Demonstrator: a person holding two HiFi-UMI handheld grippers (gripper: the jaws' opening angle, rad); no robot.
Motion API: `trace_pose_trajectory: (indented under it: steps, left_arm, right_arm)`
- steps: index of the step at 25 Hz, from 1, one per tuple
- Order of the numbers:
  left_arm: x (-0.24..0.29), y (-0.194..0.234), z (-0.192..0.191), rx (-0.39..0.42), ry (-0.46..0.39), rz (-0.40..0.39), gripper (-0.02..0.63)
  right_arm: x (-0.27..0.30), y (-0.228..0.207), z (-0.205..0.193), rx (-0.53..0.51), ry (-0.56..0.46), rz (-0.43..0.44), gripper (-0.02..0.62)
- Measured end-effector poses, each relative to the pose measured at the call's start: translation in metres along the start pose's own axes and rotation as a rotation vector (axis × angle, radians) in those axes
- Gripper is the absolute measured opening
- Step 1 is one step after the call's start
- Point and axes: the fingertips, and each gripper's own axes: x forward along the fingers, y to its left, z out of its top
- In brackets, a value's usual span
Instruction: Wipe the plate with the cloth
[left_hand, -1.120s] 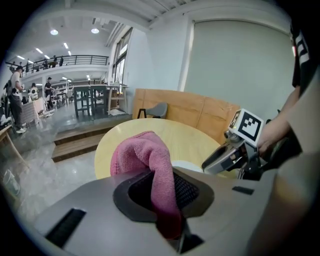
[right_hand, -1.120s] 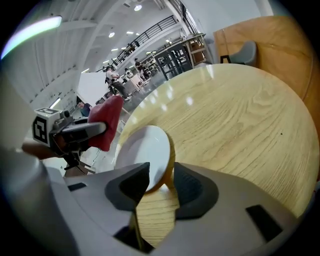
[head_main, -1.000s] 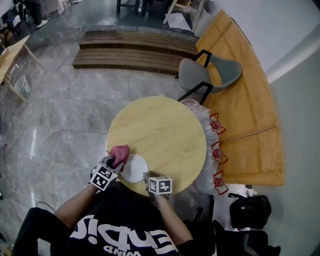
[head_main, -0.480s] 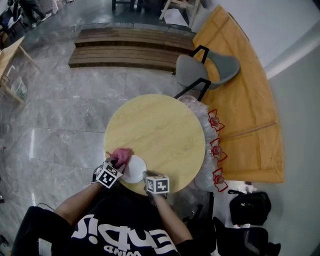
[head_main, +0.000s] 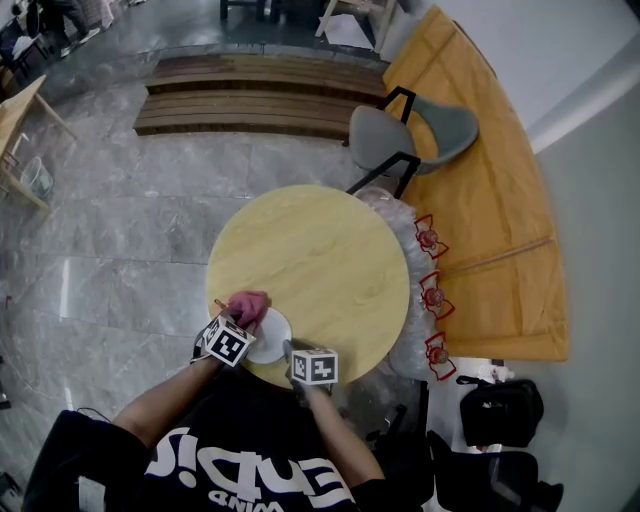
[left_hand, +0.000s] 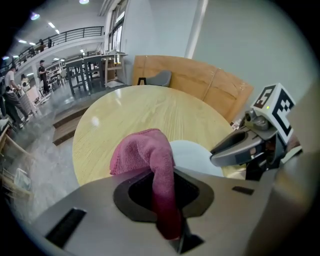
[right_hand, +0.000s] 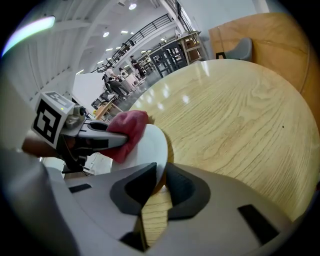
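Head view, layout: the white round plate (head_main: 272, 338) lies at the near edge of the round pale wooden worktop (head_main: 320, 250). The pink terry cloth (head_main: 248, 303) overlaps the plate's far-left rim.
Head view, change: the left tool (head_main: 243, 320) has moved in towards the plate since a second ago. The right tool (head_main: 291, 351) has stayed at the plate's near rim.
Left tool view, grip: the left tool (left_hand: 162, 192) is clamped on a fold of the cloth (left_hand: 142, 150). The rest is bunched ahead of it, at the plate's (left_hand: 195, 156) left edge.
Right tool view, grip: the right tool (right_hand: 157, 186) was wide apart and is now closing. The plate's (right_hand: 150, 142) near rim stands between its pads, and they look to be touching it.
Right tool view, cloth: the cloth (right_hand: 127, 129) rests on the plate's far side.
Meaning: I judge the plate is being steadied, and wiping can start once that grip is firm.
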Motion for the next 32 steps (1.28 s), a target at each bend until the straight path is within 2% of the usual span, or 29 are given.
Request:
trace_pose_trajectory:
  steps: [19, 23, 28, 32]
  left_arm:
    - [0.025, -0.041, 0.016, 0.071, 0.048, -0.067, 0.063]
    - [0.029, -0.047, 0.016, 0.063, 0.045, -0.097, 0.063]
    - [0.029, -0.066, 0.015, 0.074, 0.058, -0.177, 0.063]
    - [0.030, -0.070, 0.007, 0.061, 0.094, -0.189, 0.063]
  right_arm:
    - [0.001, -0.002, -0.001, 0.031, -0.020, 0.014, 0.077]
    - [0.002, -0.002, -0.001, 0.039, -0.026, 0.010, 0.077]
    - [0.001, -0.001, 0.000, 0.052, -0.033, 0.005, 0.077]
    - [0.000, -0.002, 0.000, 0.062, -0.043, 0.000, 0.075]
